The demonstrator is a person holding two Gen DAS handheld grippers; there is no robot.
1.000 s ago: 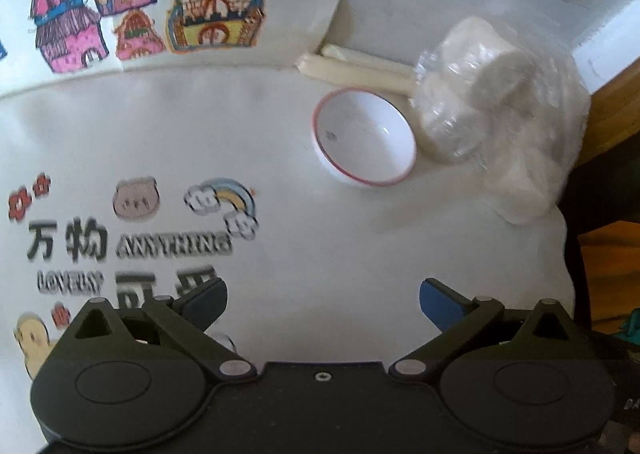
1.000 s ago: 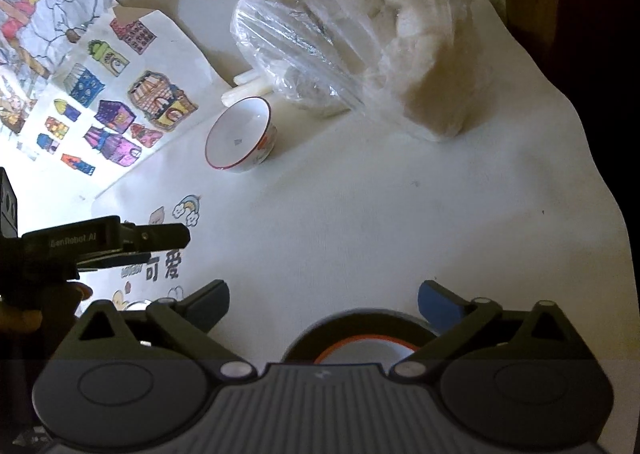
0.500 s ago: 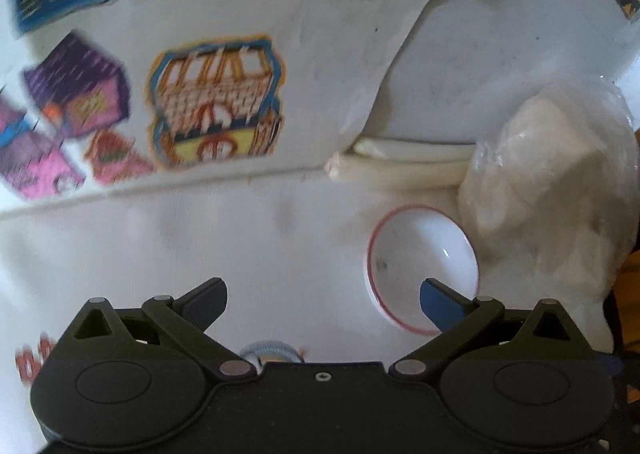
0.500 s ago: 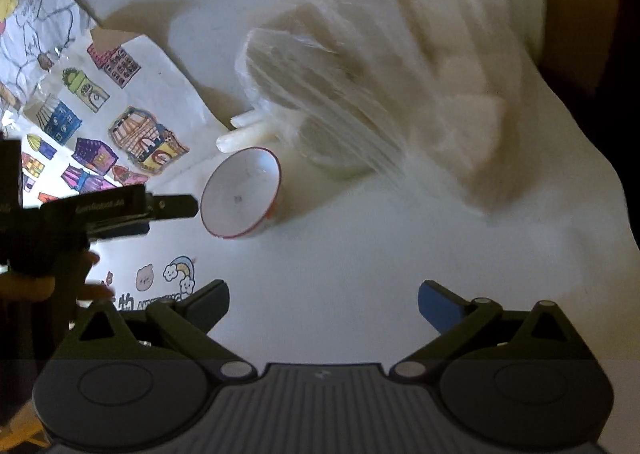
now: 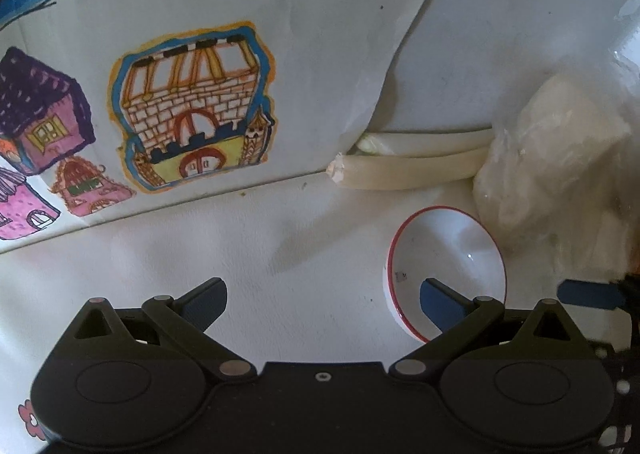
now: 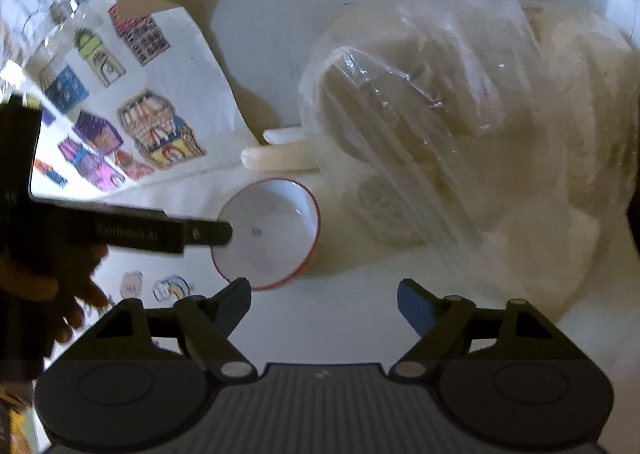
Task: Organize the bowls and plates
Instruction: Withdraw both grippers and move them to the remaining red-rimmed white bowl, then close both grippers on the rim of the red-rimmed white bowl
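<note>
A small white bowl with a red rim (image 5: 448, 262) stands on the white tablecloth, also in the right wrist view (image 6: 272, 234). My left gripper (image 5: 322, 296) is open, its right finger (image 5: 440, 302) over the bowl's near rim and its left finger outside the bowl. From the right wrist view the left gripper's finger (image 6: 200, 234) reaches over the bowl's left rim. My right gripper (image 6: 324, 304) is open and empty, just in front of the bowl, its left fingertip near the bowl's front edge.
A clear plastic bag of white rolls (image 6: 460, 141) lies right behind the bowl, also in the left wrist view (image 5: 560, 181). Two pale sticks (image 5: 408, 169) lie behind the bowl. A sheet with coloured house drawings (image 5: 192, 105) lies at the far left.
Both grippers have moved forward to the bowl. The left gripper's right finger now reaches over the bowl's rim; the right gripper has come close in front of it.
</note>
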